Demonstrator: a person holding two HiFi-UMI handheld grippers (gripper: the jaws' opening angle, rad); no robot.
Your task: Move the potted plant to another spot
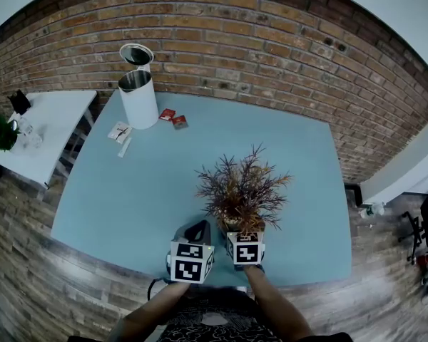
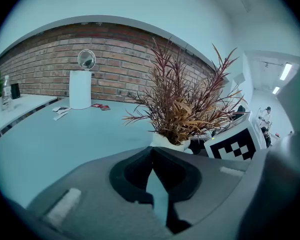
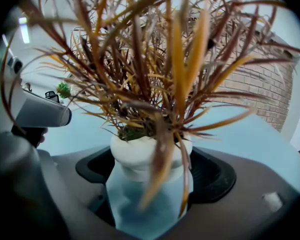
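The potted plant (image 1: pixel 241 187), with reddish-brown spiky leaves in a small white pot (image 3: pixel 149 156), stands near the front edge of the blue table (image 1: pixel 128 198). My right gripper (image 1: pixel 241 230) is shut on the pot, one jaw pressed against each side of it. I cannot tell whether the pot's base touches the table. Just left of the plant, my left gripper (image 1: pixel 197 232) is shut with nothing in it. In the left gripper view the plant (image 2: pixel 182 106) rises just past the left gripper (image 2: pixel 151 156), slightly to the right.
A white cylindrical bin (image 1: pixel 138 95) with a raised lid stands at the table's far left. Red packets (image 1: pixel 172 118) and white papers (image 1: pixel 121 132) lie beside it. A white side table (image 1: pixel 46 130) with a green plant (image 1: pixel 0 132) is further left. A brick wall (image 1: pixel 271 48) runs behind.
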